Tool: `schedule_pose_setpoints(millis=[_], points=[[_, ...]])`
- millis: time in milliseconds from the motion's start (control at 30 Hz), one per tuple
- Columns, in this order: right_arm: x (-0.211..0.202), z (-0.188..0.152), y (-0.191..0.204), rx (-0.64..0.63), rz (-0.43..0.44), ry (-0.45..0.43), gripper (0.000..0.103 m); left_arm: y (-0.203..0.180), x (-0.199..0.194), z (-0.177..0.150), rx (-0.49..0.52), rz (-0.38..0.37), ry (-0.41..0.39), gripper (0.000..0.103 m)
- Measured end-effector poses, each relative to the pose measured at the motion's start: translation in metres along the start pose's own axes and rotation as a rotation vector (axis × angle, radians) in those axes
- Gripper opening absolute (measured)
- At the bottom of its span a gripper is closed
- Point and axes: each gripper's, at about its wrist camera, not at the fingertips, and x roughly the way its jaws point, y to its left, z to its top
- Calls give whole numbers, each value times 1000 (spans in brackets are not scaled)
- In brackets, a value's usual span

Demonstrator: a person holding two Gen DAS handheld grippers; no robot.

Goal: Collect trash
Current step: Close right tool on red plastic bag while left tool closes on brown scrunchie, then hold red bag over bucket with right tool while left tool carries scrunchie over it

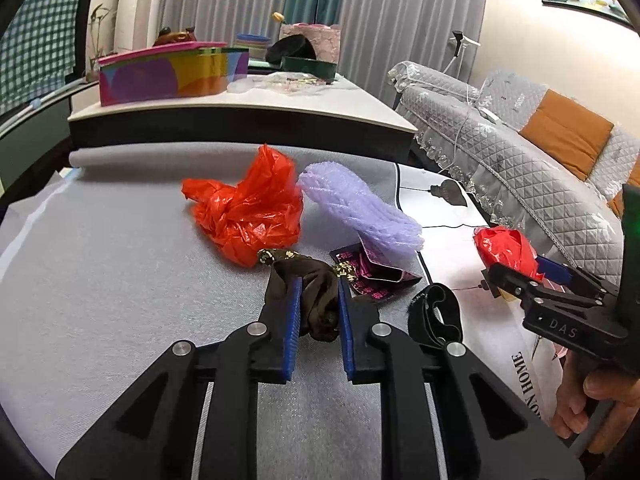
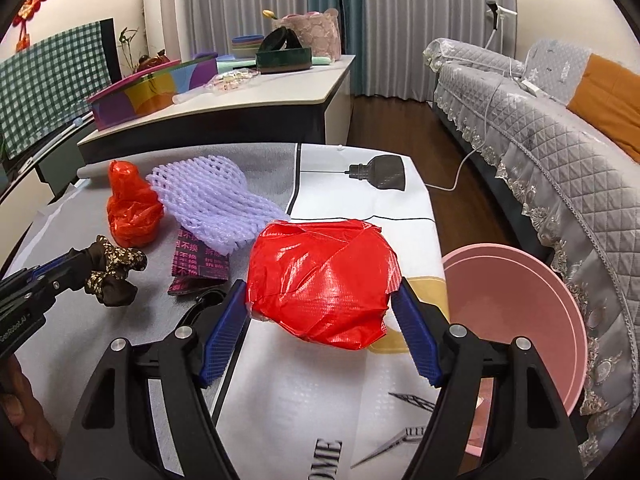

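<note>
My left gripper is shut on a brown floral scrunchie, seen also in the right wrist view. My right gripper is shut on a crumpled red plastic wrapper, held above the table; it shows at the right of the left wrist view. On the grey cloth lie an orange plastic bag, a purple foam net, a dark pink printed packet and a black strap.
A pink basin stands low at the table's right edge. A grey quilted sofa runs along the right. A second table behind holds a colourful box and other items.
</note>
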Motion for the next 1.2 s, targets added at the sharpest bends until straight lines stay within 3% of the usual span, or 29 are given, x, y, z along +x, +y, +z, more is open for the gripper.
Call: schedule_pose_setpoints(millis=[267, 567, 1200], points=[[-33, 2, -4, 18, -7, -35, 72, -6, -17, -5, 29, -13, -17, 17], [-90, 5, -36, 62, -43, -95, 72, -16, -34, -8, 64, -34, -31, 17], [-140, -13, -106, 124, -132, -188, 72, -81, -52, -3, 156, -176, -62, 17]])
